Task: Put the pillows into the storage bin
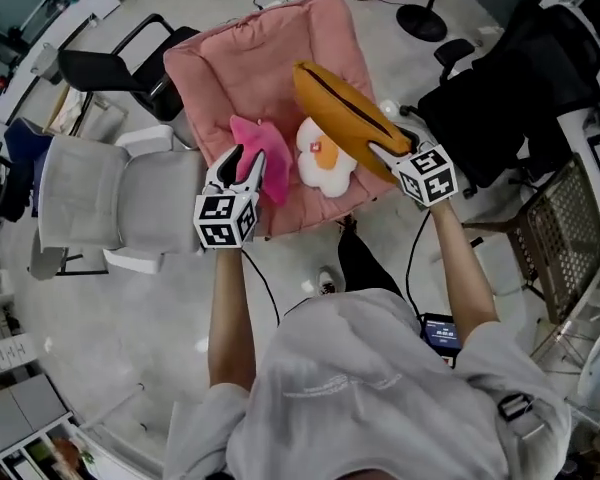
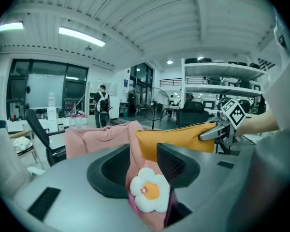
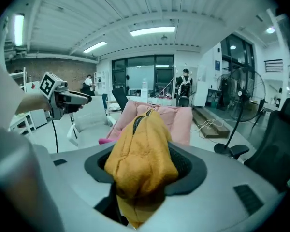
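Note:
A soft pink storage bin [image 1: 250, 63] stands in front of me with its mouth towards me. My left gripper [image 1: 244, 168] is at the bin's near edge, shut on a small pink pillow [image 1: 265, 156] with a white and yellow flower patch [image 1: 325, 163]. In the left gripper view the pink pillow [image 2: 150, 190] fills the gap between the jaws. My right gripper [image 1: 392, 153] is shut on one end of a long orange zippered pillow [image 1: 340, 113], which reaches out over the bin. In the right gripper view the orange pillow [image 3: 140, 158] bulges, squeezed between the jaws.
A white office chair [image 1: 90, 203] stands close on the bin's left, with a black chair [image 1: 115, 68] behind it. A black chair [image 1: 510, 98] and a mesh seat [image 1: 565, 228] are on the right. A fan base [image 1: 420, 18] and cables lie beyond the bin.

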Demonstrator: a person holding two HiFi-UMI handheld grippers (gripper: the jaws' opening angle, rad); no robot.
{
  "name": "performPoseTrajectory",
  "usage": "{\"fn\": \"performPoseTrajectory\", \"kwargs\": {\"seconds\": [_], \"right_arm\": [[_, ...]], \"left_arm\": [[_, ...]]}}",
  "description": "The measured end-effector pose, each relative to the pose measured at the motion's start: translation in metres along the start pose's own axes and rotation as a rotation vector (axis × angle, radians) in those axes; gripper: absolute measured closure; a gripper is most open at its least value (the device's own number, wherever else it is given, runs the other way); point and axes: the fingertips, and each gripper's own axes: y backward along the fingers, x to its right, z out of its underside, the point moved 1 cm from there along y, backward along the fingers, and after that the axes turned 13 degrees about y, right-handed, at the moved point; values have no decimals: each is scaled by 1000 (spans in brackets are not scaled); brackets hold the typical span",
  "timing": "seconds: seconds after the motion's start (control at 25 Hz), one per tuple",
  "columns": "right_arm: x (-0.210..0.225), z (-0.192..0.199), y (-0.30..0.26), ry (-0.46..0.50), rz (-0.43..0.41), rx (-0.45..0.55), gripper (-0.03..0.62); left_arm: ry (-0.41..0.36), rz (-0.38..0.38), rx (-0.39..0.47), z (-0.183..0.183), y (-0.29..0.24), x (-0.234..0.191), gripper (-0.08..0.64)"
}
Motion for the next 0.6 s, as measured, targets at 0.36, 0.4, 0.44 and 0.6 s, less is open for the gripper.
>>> {"fn": "performPoseTrajectory", "kwargs": {"seconds": [0.36,0.4,0.44,0.6], "right_arm": [[-19,33,174,-99,284,33,340],[-20,42,191,-120,315,27,341],[-21,51,206,-139,346,21,341],[-14,105,271,-226,468,-21,341]], "left_arm": [[-124,306,-11,-3,-14,137,347],[-135,343,-19,0,-18,154,344],[-145,377,-26,3,-21,171,344],[-179,504,-85,30,-42,246,337]]}}
